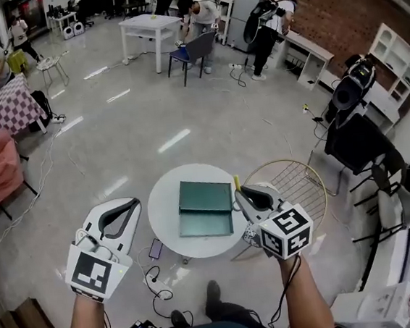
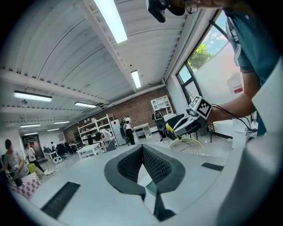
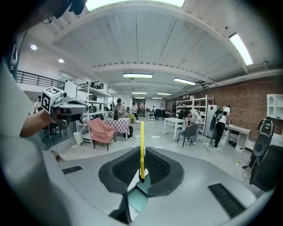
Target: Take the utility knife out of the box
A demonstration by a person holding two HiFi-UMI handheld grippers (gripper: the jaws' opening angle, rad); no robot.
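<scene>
A dark green box point(image 1: 205, 207) lies on the round white table point(image 1: 166, 200) in the head view, and I cannot tell if its lid is open. My right gripper point(image 1: 240, 194) hovers at the box's right edge. It is shut on a slim yellow utility knife point(image 3: 142, 148) that sticks straight out past the pads point(image 3: 157, 165). In the head view the knife point(image 1: 237, 182) points away from me. My left gripper point(image 1: 122, 210) is left of the table, off the box, its jaws closed together with nothing between them. The left gripper view also shows the right gripper point(image 2: 191, 122).
A gold wire chair point(image 1: 298, 182) stands right of the table, under my right gripper. A phone point(image 1: 156, 248) lies at the table's near left edge. Cables and a power strip point(image 1: 157, 277) are on the floor below. Black chairs point(image 1: 359, 143) stand at the right.
</scene>
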